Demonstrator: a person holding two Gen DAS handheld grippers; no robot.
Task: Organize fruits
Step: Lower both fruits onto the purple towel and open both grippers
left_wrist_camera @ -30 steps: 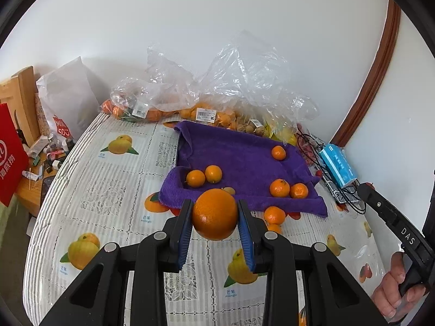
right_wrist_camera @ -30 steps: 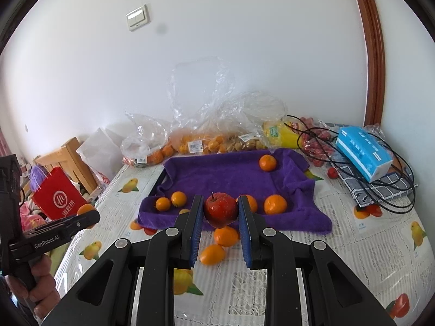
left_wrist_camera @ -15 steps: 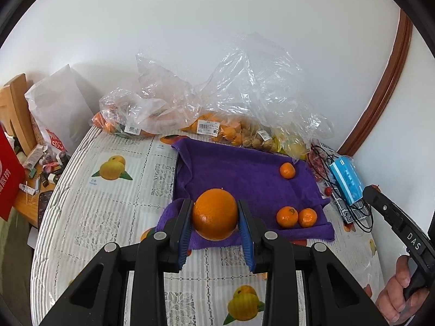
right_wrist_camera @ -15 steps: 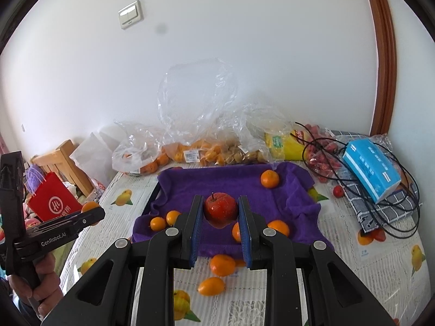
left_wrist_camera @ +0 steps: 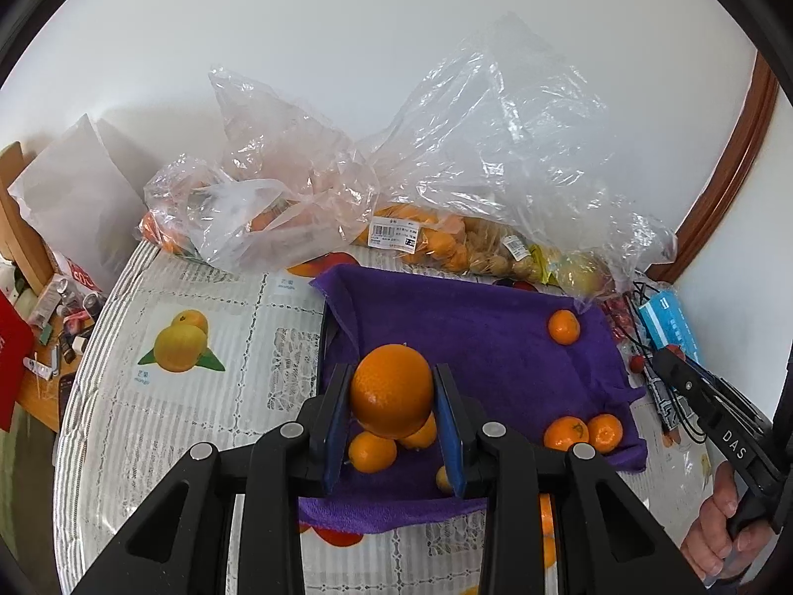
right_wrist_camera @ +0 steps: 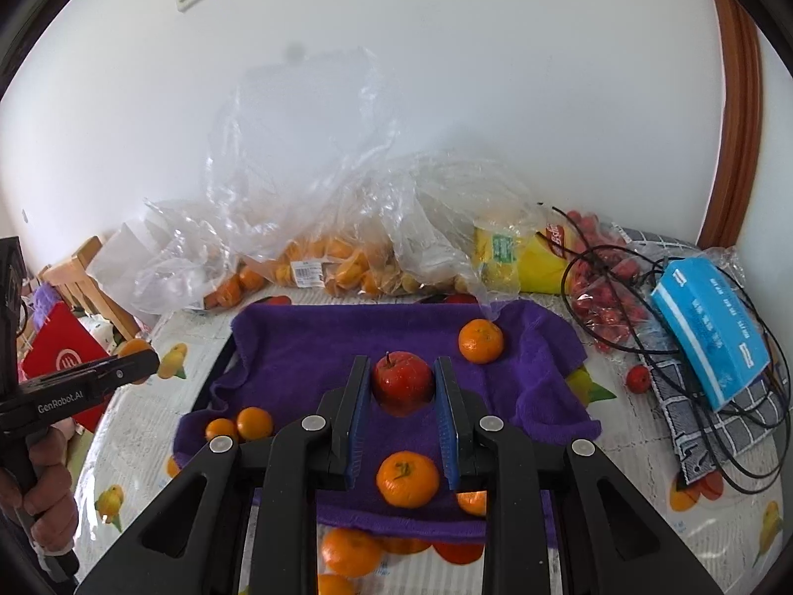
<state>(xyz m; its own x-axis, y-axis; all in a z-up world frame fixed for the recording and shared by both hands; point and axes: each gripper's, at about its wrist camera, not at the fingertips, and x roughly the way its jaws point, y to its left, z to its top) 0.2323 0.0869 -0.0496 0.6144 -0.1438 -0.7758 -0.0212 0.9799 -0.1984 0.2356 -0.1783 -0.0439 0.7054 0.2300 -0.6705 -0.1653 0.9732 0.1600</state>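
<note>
Fruit split between two places: some on the purple towel (right_wrist_camera: 322, 347), some off it on the desk (left_wrist_camera: 148, 421). Large orange (left_wrist_camera: 391, 389) clamped in the left tongs (left_wrist_camera: 392, 406), held above the towel's near-left part, over two small mandarins (left_wrist_camera: 371, 451). Red apple (right_wrist_camera: 402, 376) pinched in the right tongs (right_wrist_camera: 402, 396), over the towel's middle; hard to tell whether touching the cloth or just above it. Neither piece let go yet.

Already on the towel: one mandarin at the far right corner (right_wrist_camera: 481, 341), a pair at the left edge (right_wrist_camera: 243, 426), one near the front (right_wrist_camera: 407, 478), another partly hidden by the right tongs. Left to gather, by the look of it: a few mandarins (right_wrist_camera: 349, 550) on the desk just past the towel's front hem. Bagged fruit (right_wrist_camera: 337, 263) along the wall untouched; unclear whether part of the job.

Judged roughly halfway: both held pieces to set down, then the strays at the front.
</note>
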